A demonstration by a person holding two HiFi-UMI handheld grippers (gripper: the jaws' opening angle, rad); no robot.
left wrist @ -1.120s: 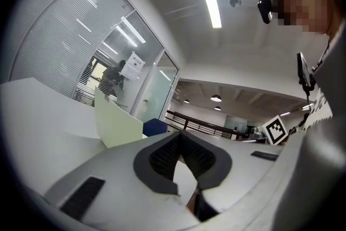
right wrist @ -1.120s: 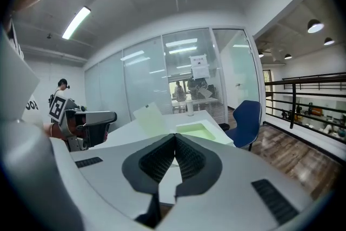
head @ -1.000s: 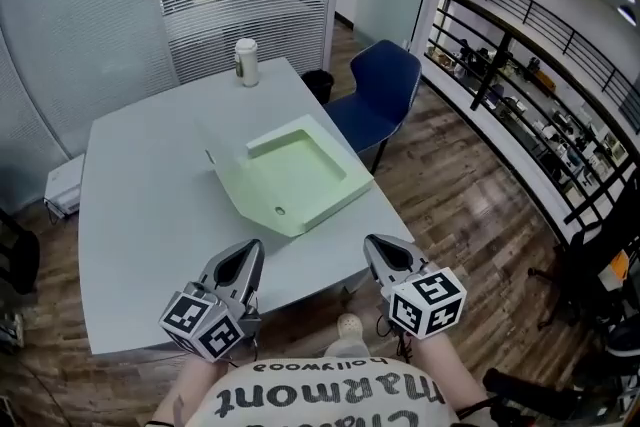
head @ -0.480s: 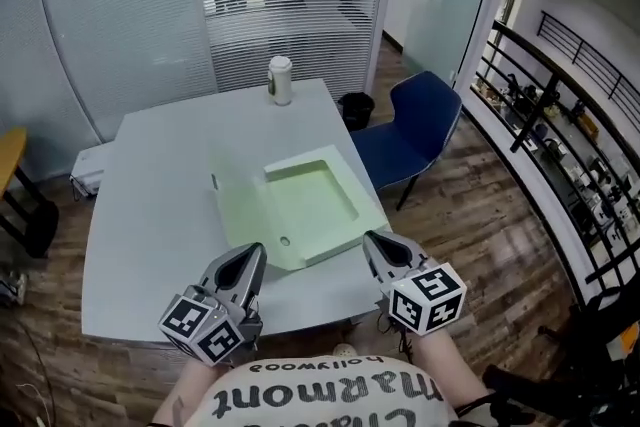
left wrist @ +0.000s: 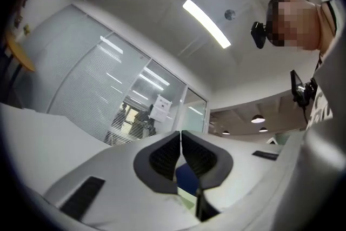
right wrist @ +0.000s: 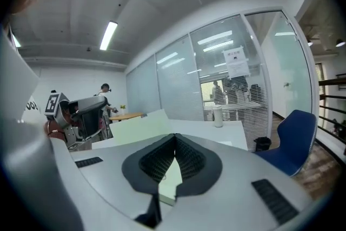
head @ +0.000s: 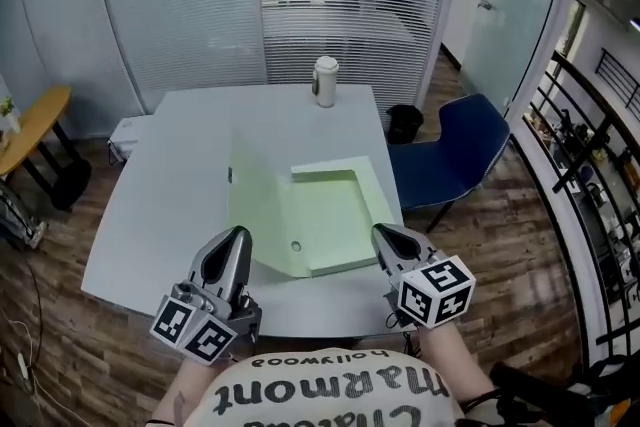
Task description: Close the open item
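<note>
A pale green folder case (head: pixel 325 230) lies open on the white table (head: pixel 170 185), with its lid (head: pixel 250 205) standing up along the left side. Both grippers hover at the table's near edge, short of the case and not touching it. My left gripper (head: pixel 237 234) points at the lid's near corner; its jaws are just starting to open, tips still almost together (left wrist: pixel 181 132), nothing between them. My right gripper (head: pixel 381 231) is shut and empty (right wrist: pixel 174 137), aimed past the case's right front corner. In the right gripper view the raised lid (right wrist: pixel 143 127) shows ahead.
A white cup (head: pixel 325 80) stands at the table's far edge. A blue chair (head: pixel 455 155) sits to the right of the table, with a black bin (head: pixel 404 121) behind it. A small wooden table (head: pixel 35 120) is at the far left. Glass walls stand behind.
The head view has swung, so the table and case now sit more squarely ahead and farther to the right in the frame. Both grippers stay near my body, still shut.
</note>
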